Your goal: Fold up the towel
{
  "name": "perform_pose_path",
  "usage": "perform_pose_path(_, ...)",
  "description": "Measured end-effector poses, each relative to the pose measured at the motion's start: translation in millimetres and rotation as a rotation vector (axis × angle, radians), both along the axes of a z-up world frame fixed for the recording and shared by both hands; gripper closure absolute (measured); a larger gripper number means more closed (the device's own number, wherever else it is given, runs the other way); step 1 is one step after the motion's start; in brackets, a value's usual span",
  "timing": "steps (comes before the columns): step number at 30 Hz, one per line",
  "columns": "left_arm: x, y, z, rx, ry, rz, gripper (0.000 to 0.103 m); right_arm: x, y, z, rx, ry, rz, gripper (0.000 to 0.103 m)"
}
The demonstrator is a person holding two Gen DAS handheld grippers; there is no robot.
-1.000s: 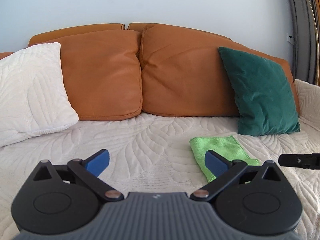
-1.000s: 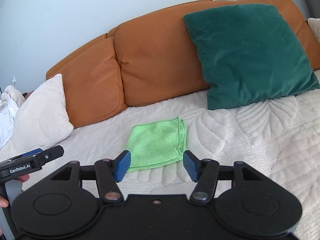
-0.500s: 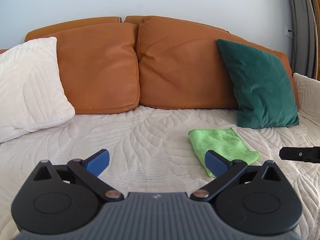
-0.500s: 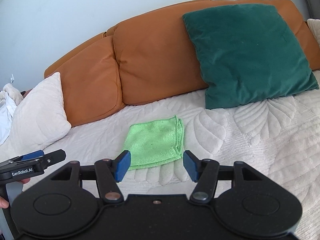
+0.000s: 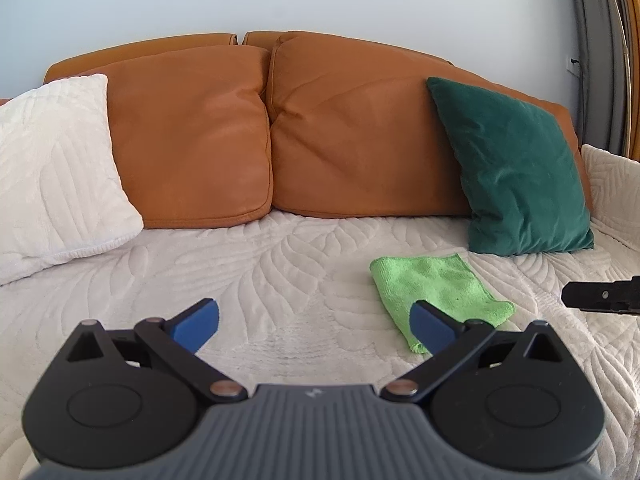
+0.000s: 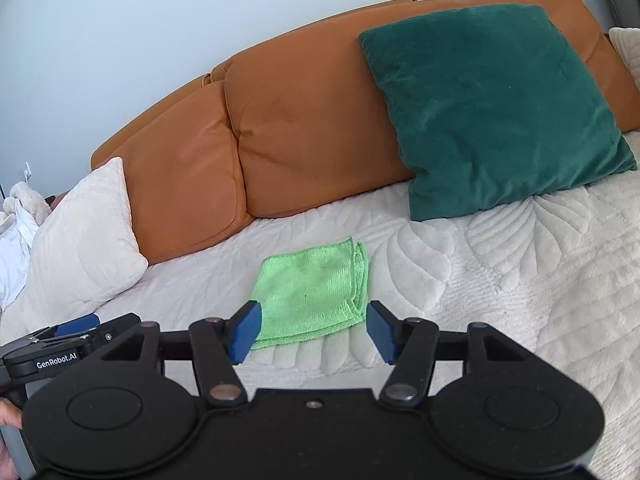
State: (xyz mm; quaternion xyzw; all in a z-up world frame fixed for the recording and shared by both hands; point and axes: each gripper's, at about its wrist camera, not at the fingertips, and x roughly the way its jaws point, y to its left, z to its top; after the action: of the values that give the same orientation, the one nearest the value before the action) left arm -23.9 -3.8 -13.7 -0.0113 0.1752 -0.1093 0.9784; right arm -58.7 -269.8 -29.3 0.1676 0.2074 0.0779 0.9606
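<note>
With the green towel (image 6: 310, 292) already lying folded small on the quilted sofa cover (image 6: 500, 272), both my left tongs (image 5: 316, 326) and right tongs (image 6: 312, 330) hang spread and empty, so I judge only tidying or leaving remains.

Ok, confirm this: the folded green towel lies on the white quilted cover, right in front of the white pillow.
Not quite. The folded green towel lies on the white quilted cover, but in front of the dark green pillow, not the white pillow. The left wrist view shows it.
</note>
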Motion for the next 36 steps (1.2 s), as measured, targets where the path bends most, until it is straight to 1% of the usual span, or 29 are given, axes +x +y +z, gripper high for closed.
perform_pose_path(2,-0.9,-0.4,2.1,0.011,-0.013,-0.007,0.0,0.2,-0.3,0.4,-0.004,0.0,-0.006,0.044)
perform_pose_path(5,-3.9,-3.8,8.3,0.032,-0.054,-0.03,0.0,-1.2,-1.7,5.1,-0.046,-0.026,-0.038,0.044)
perform_pose_path(6,-7.5,-14.8,14.3,0.104,-0.107,-0.054,0.0,-2.6,-5.1,8.0,-0.052,-0.04,-0.058,0.044)
perform_pose_path(7,-12.1,-29.5,19.9,0.193,-0.17,-0.084,0.0,-4.7,-10.2,11.0,-0.05,-0.055,-0.086,0.044)
perform_pose_path(9,-20.0,-59.0,24.9,0.36,-0.28,-0.153,0.0,-9.6,-24.9,16.6,-0.023,-0.068,-0.157,0.044)
perform_pose_path(11,-21.8,-90.9,26.8,0.508,-0.357,-0.219,0.0,-15.2,-41.4,19.9,-0.002,-0.078,-0.228,0.044)
perform_pose_path(12,-20.2,-101.9,27.9,0.547,-0.365,-0.245,0.0,-18.4,-47.5,20.9,-0.011,-0.086,-0.261,0.044)
perform_pose_path(13,-14.8,-113.3,29.6,0.561,-0.338,-0.275,0.0,-21.0,-52.2,21.4,-0.023,-0.092,-0.287,0.044)
perform_pose_path(14,-9.3,-121.5,31.2,0.559,-0.301,-0.302,0.0,-23.0,-55.5,20.9,-0.044,-0.099,-0.302,0.044)
perform_pose_path(16,3.4,-137.0,28.2,0.504,-0.192,-0.384,0.001,-26.6,-62.6,18.6,-0.074,-0.103,-0.315,0.044)
perform_pose_path(17,7.0,-143.0,25.0,0.498,-0.164,-0.403,0.002,-27.6,-67.0,16.8,-0.066,-0.094,-0.315,0.044)
perform_pose_path(18,8.8,-150.6,18.8,0.524,-0.156,-0.406,0.004,-28.9,-73.1,14.5,-0.043,-0.082,-0.314,0.044)
perform_pose_path(20,11.7,-167.2,4.2,0.613,-0.156,-0.4,0.006,-30.7,-82.1,11.6,0.004,-0.069,-0.302,0.044)
perform_pose_path(22,15.6,-176.2,-5.4,0.657,-0.147,-0.389,0.007,-31.6,-86.8,10.3,0.024,-0.068,-0.287,0.044)
perform_pose_path(24,21.3,-182.4,-12.5,0.683,-0.129,-0.378,0.01,-32.0,-87.9,10.6,0.028,-0.069,-0.279,0.044)
perform_pose_path(27,30.5,-182.6,-15.0,0.686,-0.117,-0.361,0.011,-31.9,-85.5,12.5,0.038,-0.077,-0.252,0.044)
perform_pose_path(30,37.0,-183.6,-19.4,0.698,-0.112,-0.352,0.011,-32.0,-79.8,14.2,0.023,-0.086,-0.235,0.044)
perform_pose_path(33,36.0,-188.6,-24.6,0.721,-0.112,-0.378,0.016,-30.5,-77.7,15.3,0.026,-0.082,-0.221,0.044)
perform_pose_path(35,33.5,-193.2,-26.8,0.736,-0.129,-0.391,0.023,-29.8,-77.0,15.8,0.027,-0.079,-0.22,0.044)
perform_pose_path(36,33.1,-196.1,-28.6,0.748,-0.134,-0.397,0.024,-29.7,-76.6,16.1,0.024,-0.079,-0.221,0.044)
